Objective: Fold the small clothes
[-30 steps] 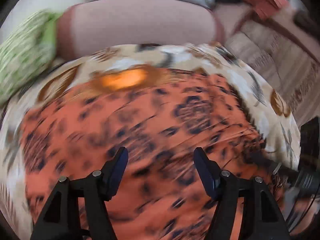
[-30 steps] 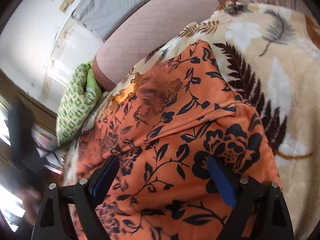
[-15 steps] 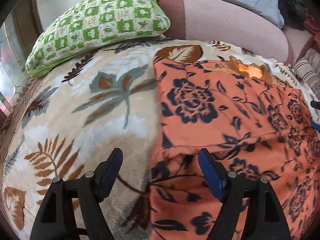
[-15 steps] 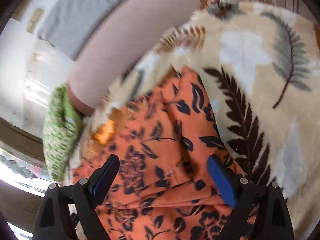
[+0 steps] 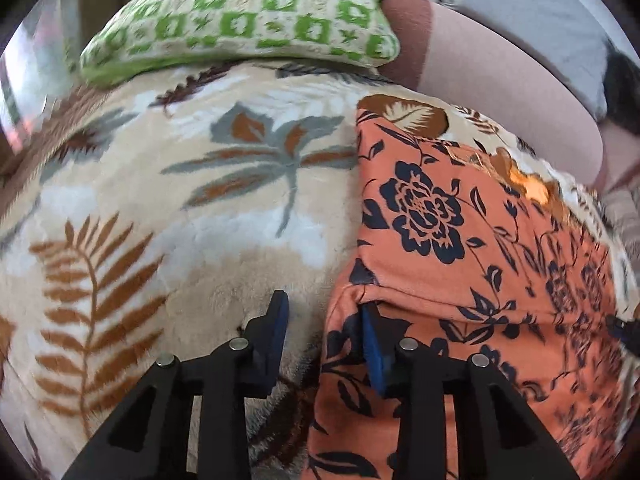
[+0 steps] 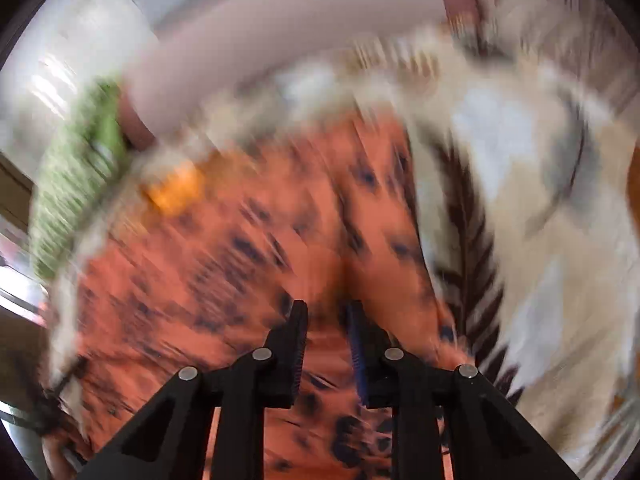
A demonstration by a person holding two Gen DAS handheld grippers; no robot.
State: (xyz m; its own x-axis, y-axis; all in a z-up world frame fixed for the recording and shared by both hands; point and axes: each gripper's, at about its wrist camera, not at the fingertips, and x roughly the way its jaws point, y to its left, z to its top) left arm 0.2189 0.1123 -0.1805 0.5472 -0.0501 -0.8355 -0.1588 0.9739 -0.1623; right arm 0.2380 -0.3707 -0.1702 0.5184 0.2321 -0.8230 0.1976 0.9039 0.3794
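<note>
An orange garment with a dark floral print (image 5: 460,248) lies folded on a leaf-patterned blanket (image 5: 200,208). My left gripper (image 5: 324,320) sits at the garment's left edge, half closed, with the folded edge between its jaws; the right finger (image 5: 372,344) is under the fold. In the blurred right wrist view, my right gripper (image 6: 326,324) is over the orange garment (image 6: 248,248) near its right edge, jaws narrowed with a bunch of cloth between them.
A green checked pillow (image 5: 240,20) lies at the blanket's far end against a pink sofa back (image 5: 500,76). Grey cloth (image 5: 540,8) drapes over the sofa back. Bare blanket (image 6: 540,200) lies right of the garment.
Both grippers have narrowed from wide open. The left one moved to the garment's left edge and lower; the right one is moving fast over the garment's right side.
</note>
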